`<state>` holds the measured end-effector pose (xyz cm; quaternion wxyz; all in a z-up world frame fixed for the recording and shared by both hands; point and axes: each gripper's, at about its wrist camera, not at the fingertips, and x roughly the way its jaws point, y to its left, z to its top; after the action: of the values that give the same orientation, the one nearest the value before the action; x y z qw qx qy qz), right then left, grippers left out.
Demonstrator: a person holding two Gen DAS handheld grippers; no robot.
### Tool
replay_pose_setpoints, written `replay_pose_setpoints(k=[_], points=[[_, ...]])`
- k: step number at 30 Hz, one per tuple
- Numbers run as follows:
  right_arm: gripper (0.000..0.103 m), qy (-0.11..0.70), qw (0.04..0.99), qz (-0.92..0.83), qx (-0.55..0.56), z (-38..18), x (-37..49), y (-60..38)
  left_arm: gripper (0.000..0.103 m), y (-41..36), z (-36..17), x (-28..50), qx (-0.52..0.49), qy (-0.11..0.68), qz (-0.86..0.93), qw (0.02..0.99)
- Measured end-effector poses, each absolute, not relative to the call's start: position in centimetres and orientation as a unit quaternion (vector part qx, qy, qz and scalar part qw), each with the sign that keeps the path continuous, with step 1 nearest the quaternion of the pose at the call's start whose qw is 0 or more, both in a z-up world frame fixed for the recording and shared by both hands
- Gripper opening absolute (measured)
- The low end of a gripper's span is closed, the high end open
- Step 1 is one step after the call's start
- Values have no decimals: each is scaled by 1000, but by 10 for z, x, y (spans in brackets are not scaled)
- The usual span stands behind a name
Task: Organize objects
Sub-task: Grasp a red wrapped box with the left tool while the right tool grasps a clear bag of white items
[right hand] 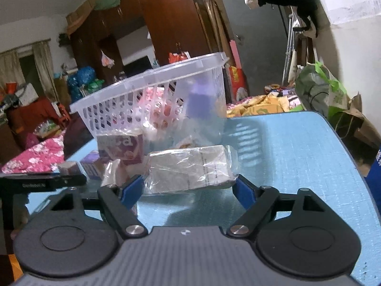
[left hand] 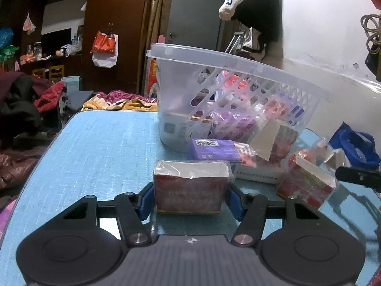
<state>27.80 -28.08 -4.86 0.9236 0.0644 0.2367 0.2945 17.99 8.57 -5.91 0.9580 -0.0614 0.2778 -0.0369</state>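
Red box [left hand: 190,190] btwn left fingers [left hand: 145,199], touching.

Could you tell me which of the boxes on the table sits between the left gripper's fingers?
The red box wrapped in clear film, between the left gripper pads; the purple box lies farther back by the basket.

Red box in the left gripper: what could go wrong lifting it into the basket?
The red box is gripped low by the left gripper, so its loose plastic wrap could let it slip. The basket already looks crowded, and the purple box right behind could be knocked.
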Motion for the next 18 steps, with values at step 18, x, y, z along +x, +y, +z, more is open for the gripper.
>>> replay_pose_setpoints(k=[18], points=[[84,198,930,297,87,-47,271,-287,62,88,-58,174,-67,258,-46,963]])
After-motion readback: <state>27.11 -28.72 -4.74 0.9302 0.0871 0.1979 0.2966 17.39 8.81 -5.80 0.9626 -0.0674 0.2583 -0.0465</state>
